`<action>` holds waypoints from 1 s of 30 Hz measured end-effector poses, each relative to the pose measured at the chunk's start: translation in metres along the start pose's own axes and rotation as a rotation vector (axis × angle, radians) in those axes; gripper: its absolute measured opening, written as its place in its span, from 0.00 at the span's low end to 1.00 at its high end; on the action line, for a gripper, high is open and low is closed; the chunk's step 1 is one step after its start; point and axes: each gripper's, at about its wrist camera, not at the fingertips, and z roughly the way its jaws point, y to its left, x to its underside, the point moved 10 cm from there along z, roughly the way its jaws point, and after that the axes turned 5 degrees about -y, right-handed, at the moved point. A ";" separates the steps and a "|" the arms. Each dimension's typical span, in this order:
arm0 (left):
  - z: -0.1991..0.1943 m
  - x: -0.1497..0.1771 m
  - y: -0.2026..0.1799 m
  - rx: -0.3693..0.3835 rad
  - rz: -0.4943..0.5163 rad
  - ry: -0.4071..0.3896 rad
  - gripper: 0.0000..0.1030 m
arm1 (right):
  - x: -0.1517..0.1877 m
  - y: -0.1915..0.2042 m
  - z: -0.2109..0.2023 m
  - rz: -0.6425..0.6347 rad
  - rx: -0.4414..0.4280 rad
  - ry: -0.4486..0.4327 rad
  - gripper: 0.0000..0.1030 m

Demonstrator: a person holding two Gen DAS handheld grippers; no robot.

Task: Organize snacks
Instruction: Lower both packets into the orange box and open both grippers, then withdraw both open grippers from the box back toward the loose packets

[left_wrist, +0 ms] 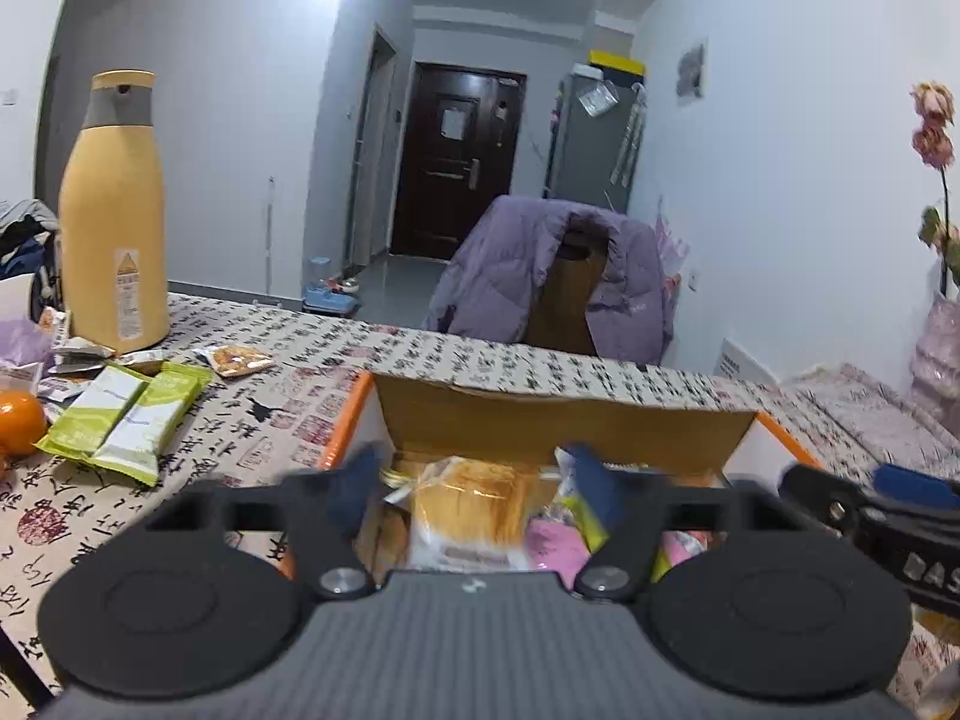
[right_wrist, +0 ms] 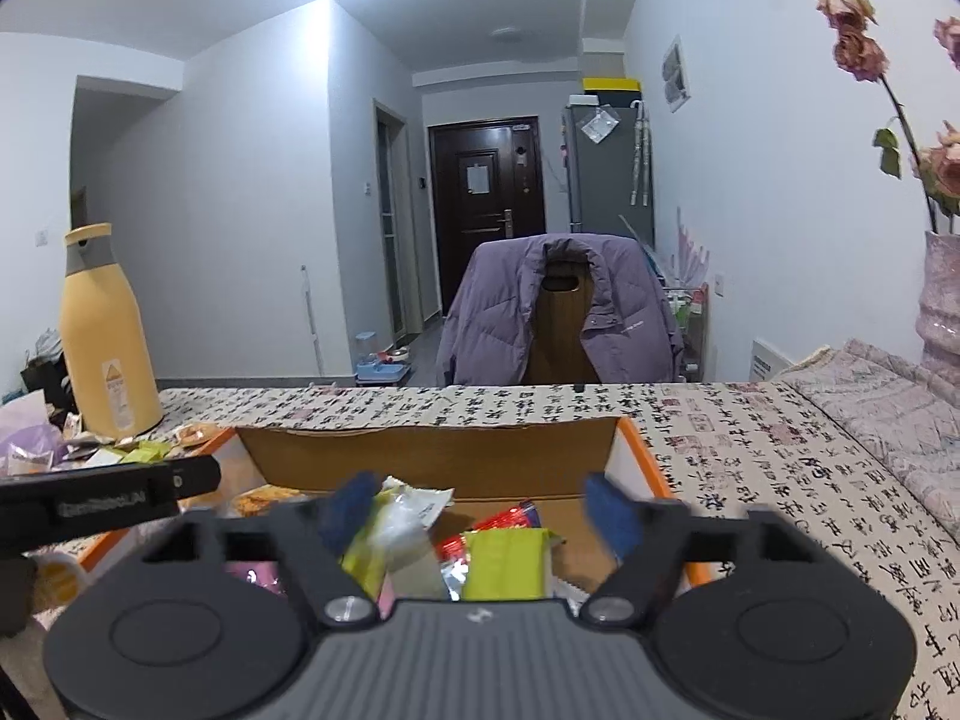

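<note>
**Both grippers released over a part-filled box; loose snacks remain on the table**

Nearest to me, the left gripper (left_wrist: 474,480) hangs over the cardboard box (left_wrist: 564,426) with its jaws spread and nothing between them. The right gripper (right_wrist: 480,498) is in the same condition: spread wide, holding nothing, poised over the same box.

Directly beyond the left fingertips lies a bread packet (left_wrist: 474,510), with a pink packet (left_wrist: 555,540) to its right. Ahead of the right gripper I note a green packet (right_wrist: 507,561), a red wrapper (right_wrist: 510,519) and a clear-and-white packet (right_wrist: 408,516) already inside. I judge the task well under way but unfinished.

Outstanding items sit well to the left of the left gripper, on the patterned tablecloth (left_wrist: 288,420): two green-and-white packets (left_wrist: 129,420), a small orange snack pouch (left_wrist: 237,359), an orange fruit (left_wrist: 21,420) and scattered wrappers at the foot of the yellow flask (left_wrist: 114,216).

The left view shows these loose items plainly; the right view catches only a sliver of them beside the flask, partly hidden by the other gripper's body. The right view alone shows the box's right interior and the vase of dried roses (right_wrist: 942,300) far right. A chair draped with a purple jacket (right_wrist: 558,312) stands beyond the table.
</note>
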 end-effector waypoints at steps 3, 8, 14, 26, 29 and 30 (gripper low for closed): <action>-0.006 -0.005 0.004 -0.036 -0.002 -0.045 1.00 | -0.001 -0.006 -0.002 0.024 0.012 -0.005 1.00; -0.001 -0.004 0.007 -0.036 -0.013 -0.021 1.00 | 0.004 -0.016 0.000 0.072 0.029 0.016 1.00; -0.001 -0.001 0.005 -0.029 0.003 0.008 1.00 | 0.006 -0.018 0.000 0.079 0.041 0.021 1.00; -0.009 -0.009 -0.003 -0.001 -0.004 0.003 1.00 | -0.003 -0.029 -0.011 0.075 0.070 0.021 1.00; -0.014 -0.012 -0.004 0.002 -0.020 0.016 1.00 | -0.006 -0.030 -0.017 0.069 0.073 0.023 1.00; -0.016 -0.013 -0.004 0.007 -0.030 0.026 1.00 | -0.007 -0.030 -0.019 0.068 0.074 0.023 1.00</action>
